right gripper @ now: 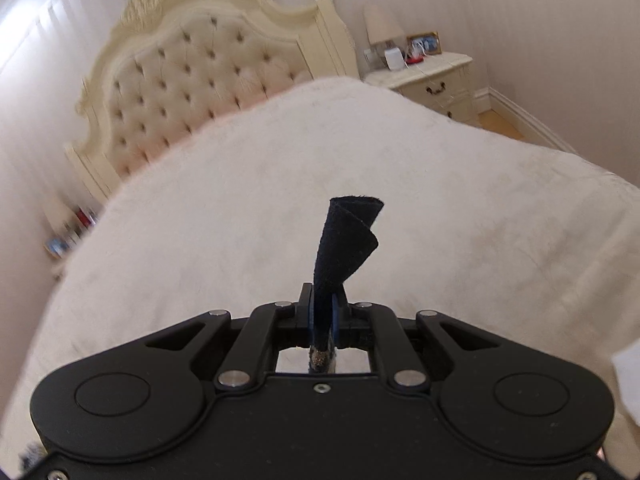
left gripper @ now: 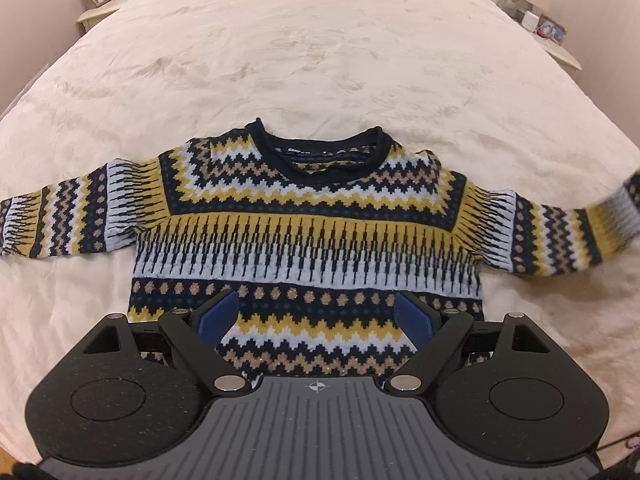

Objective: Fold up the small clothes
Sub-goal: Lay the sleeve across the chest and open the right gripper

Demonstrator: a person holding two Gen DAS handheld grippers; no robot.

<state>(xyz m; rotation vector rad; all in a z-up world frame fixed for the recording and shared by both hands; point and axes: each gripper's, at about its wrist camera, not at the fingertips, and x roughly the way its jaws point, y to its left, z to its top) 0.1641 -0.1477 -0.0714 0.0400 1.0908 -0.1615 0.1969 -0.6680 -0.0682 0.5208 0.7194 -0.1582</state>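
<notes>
The sweater (left gripper: 306, 236) lies flat on the bed (left gripper: 320, 60), unfolded. Your left tongs (left gripper: 316, 316) gape empty over its hem; right tongs (right gripper: 323, 312) pinch a dark cuff (likely the sleeve's).

One sweater (left gripper: 308, 216), two nightstands (left gripper: 98, 14) (left gripper: 560, 54), one bed (left gripper: 320, 60)

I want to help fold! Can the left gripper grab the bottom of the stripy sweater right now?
Probably yes. The left gripper is open and hovers over the sweater's bottom part, which lies flat on the bed with nothing on top of it.
</notes>
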